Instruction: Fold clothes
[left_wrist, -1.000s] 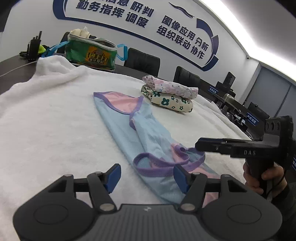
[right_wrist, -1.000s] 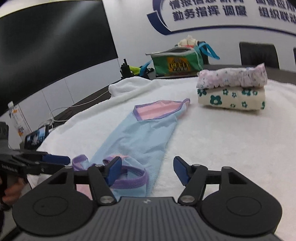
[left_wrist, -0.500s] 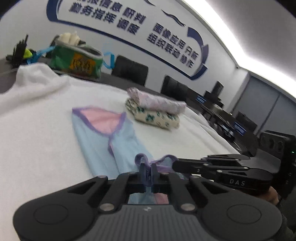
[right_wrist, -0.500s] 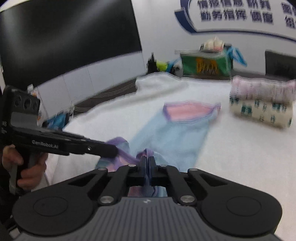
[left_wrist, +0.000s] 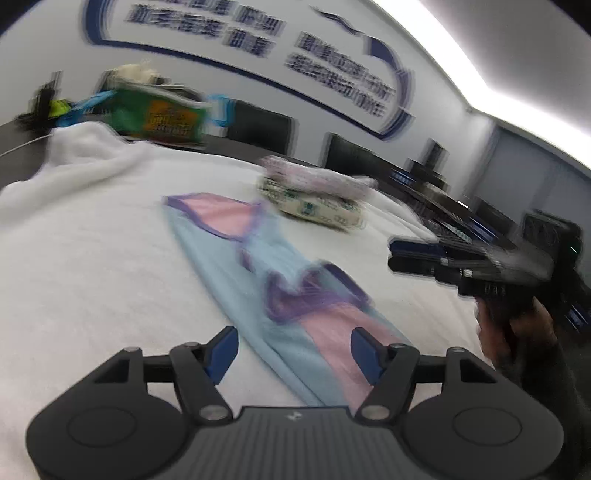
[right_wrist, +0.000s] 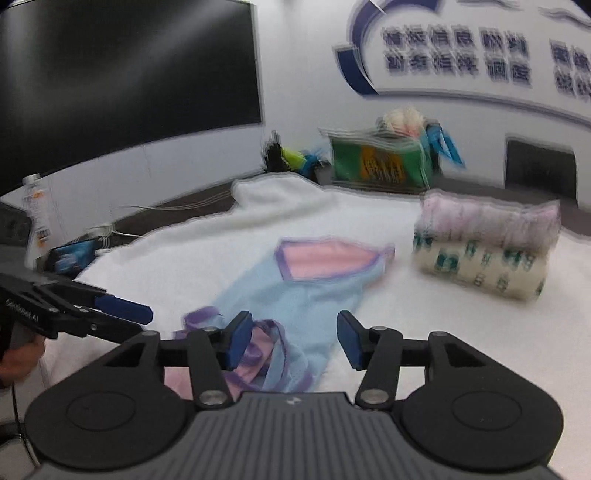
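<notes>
Left gripper (left_wrist: 293, 350): spread wide and empty, sitting at the bottom of the left view; half a second ago it was pinching the purple trim, so it is now letting go.
Right gripper (right_wrist: 293, 341): also spread and holding nothing, at the bottom of the right view; it too was pinching the hem half a second ago. In the left view it is showing as a dark shape at the right edge (left_wrist: 480, 266).
Garment (left_wrist: 236, 266): a light blue piece with pink panels and purple trim, lying lengthwise on the white towel (left_wrist: 92, 258), running from the frame centre down toward the lower middle. The near end, with its purple-edged openings, is now lying folded back onto the blue body instead of hanging from the fingers.
Garment, right view (right_wrist: 295, 295): stretching from the centre down to the lower middle, its bunched near end lying just in front of the left finger.
Stack (right_wrist: 484, 247): two folded pieces piled at the right of the right view, well apart from the garment.
Bag (right_wrist: 380, 162): green, in the upper middle, blurred.
Meaning: the release is suggesting one fold has just been laid down; the piece is looking still long, so a further fold is probably needed before it is joining the stack.
Caveat: both views are blurring with motion, so how neatly the edges are lining up cannot be told.
</notes>
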